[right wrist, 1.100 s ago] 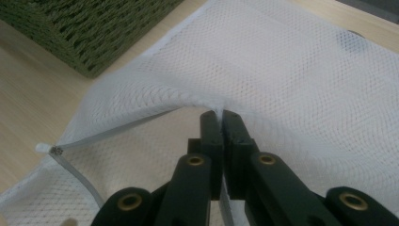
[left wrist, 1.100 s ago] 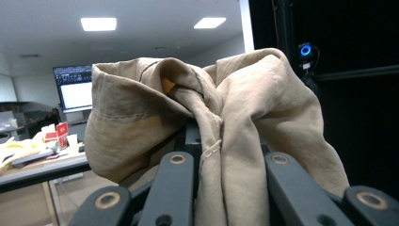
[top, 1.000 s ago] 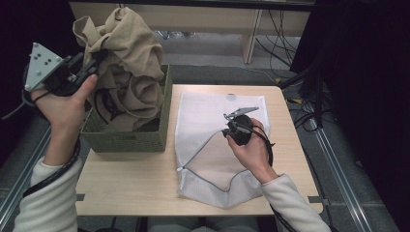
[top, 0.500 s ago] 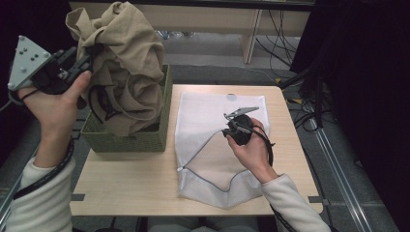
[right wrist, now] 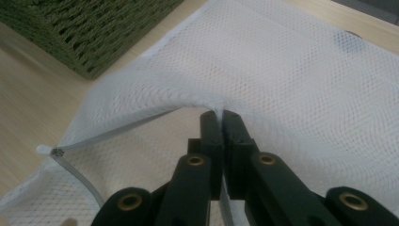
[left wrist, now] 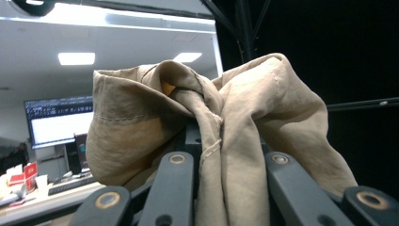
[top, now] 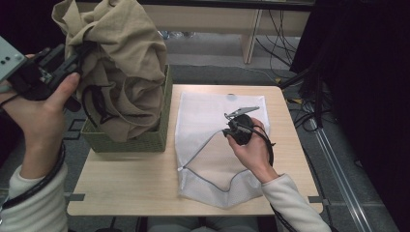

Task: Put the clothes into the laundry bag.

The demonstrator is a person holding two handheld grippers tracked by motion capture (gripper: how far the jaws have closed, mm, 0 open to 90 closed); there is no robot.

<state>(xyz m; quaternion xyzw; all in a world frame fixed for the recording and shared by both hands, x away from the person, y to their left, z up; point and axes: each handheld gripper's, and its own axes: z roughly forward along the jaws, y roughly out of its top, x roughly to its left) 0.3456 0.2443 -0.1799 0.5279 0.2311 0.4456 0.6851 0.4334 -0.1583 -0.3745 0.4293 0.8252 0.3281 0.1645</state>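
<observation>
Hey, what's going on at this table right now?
A person is working with a gripper in each hand. The left gripper is clamped on a bunched tan garment, held above the green woven basket with its lower folds hanging into it. The right gripper is shut on the edge of the opening of a white mesh laundry bag lying flat on the wooden table, lifting that edge slightly.

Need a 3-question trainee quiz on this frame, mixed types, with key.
1. True or false: the left gripper holds the beige garment flat on the table.
2. What does the right gripper pinch? A) basket rim B) mesh laundry bag's opening edge C) a cable
3. Fill in: the garment's lower part hangs into the green ____.

Key: 1 false, it is lifted above the basket; 2 B, the mesh laundry bag; 3 basket.
</observation>
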